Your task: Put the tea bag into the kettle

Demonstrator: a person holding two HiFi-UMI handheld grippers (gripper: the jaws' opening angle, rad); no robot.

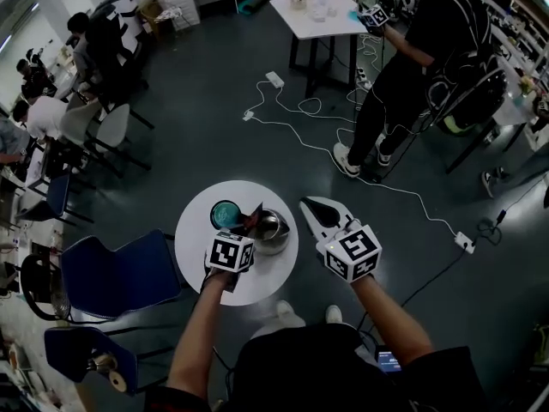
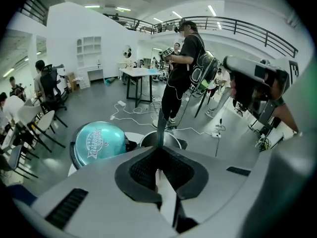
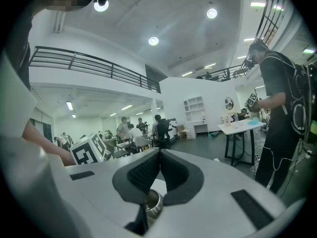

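Observation:
A steel kettle (image 1: 273,230) stands open on the small round white table (image 1: 266,277). Its mouth (image 2: 159,139) shows just beyond my left jaws. My left gripper (image 1: 250,227) is shut on a thin dark-red tea bag (image 1: 255,218), which I see edge-on as a thin strip (image 2: 160,128) rising from the pads above the kettle's left rim. My right gripper (image 1: 307,202) hangs off the table's right side, shut and empty. In the right gripper view the shut right gripper (image 3: 160,155) points over the kettle's rim (image 3: 152,203).
A round teal tin (image 1: 226,215) sits left of the kettle, also seen as the teal tin (image 2: 98,143) in the left gripper view. Blue chairs (image 1: 120,273) stand left of the table. Cables and a power strip (image 1: 464,242) lie on the floor; a person (image 1: 412,67) stands at a far white table.

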